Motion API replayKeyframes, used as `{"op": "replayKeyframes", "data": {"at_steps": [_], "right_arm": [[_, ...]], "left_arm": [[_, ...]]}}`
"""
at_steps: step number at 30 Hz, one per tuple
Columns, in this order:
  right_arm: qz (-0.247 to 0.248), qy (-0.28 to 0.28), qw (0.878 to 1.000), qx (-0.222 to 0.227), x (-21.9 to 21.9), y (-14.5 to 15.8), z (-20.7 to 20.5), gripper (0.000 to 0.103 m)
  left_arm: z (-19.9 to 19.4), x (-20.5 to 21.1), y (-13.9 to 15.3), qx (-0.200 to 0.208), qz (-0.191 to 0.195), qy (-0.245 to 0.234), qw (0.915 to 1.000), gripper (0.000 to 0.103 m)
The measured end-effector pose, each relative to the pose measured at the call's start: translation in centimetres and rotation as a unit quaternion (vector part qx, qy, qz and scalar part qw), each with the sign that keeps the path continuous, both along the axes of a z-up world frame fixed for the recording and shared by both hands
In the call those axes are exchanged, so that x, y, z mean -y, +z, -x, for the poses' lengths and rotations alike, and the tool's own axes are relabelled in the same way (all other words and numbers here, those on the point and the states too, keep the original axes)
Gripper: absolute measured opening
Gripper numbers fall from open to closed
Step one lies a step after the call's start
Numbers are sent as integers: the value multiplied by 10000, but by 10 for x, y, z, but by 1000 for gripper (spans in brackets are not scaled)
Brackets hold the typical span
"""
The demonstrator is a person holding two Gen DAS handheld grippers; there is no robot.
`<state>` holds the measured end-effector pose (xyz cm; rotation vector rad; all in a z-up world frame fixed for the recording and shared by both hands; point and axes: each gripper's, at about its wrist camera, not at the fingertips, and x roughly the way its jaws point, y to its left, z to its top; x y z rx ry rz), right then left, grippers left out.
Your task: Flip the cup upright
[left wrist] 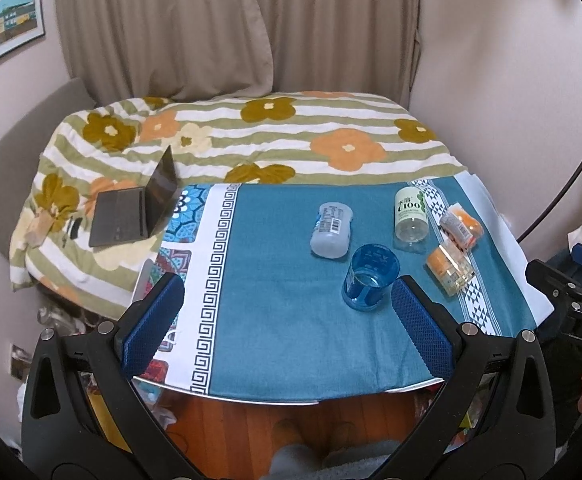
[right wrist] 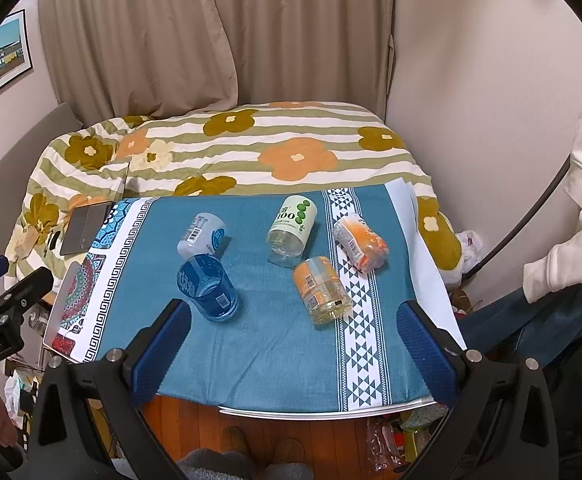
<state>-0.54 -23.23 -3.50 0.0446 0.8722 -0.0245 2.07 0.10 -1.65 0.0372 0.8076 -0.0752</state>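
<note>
The blue cup (left wrist: pixel 371 276) stands on the teal-clothed counter (left wrist: pixel 275 320) toward its near middle, apparently mouth-up already, with the rim open to the camera and a barcode label on its wall in the right wrist view (right wrist: pixel 207 293). Four other cups lie on their sides: a white cup (left wrist: pixel 331 229) just behind the blue one, a green-label cup (left wrist: pixel 410 214) further right, and two orange cups (left wrist: pixel 450 269) (left wrist: pixel 461 225) on the patterned strip near the right edge. One of these is the likely next item to right. All appear to be thin-walled clear or translucent plastic, so they should be light, slightly flexible under pressure, smooth-sided and prone to rolling on the cloth; none appears to hold liquid. Recommended hold: across the cylindrical wall near mid-height, pads square to the axis, with moderate force to avoid crushing or squirting the cup out sideways. The left tongs (left wrist: pixel 287 320) are spread wide and hold nothing, hovering at the near counter edge with the right pad just beside the blue cup. The right tongs (right wrist: pixel 295 344) are likewise spread wide and empty, with the nearer orange cup (right wrist: pixel 323 290) ahead between the pads and apart from them. A laptop (left wrist: pixel 135 212) rests on the bed beyond the counter.
</note>
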Motion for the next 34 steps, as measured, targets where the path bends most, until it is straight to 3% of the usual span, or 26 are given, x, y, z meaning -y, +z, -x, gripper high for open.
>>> {"op": "replayKeyframes", "data": {"at_steps": [21,34], "right_arm": [[-22,-3,10000,9,-7,-3,-2,102],[-37,7,10000,13,-6,-3,-2,102]], "left_arm": [[-2,-2,-7,-92,25,-42,9999,103],[-1,3,-2,99,-128,-43,9999,103]]}}
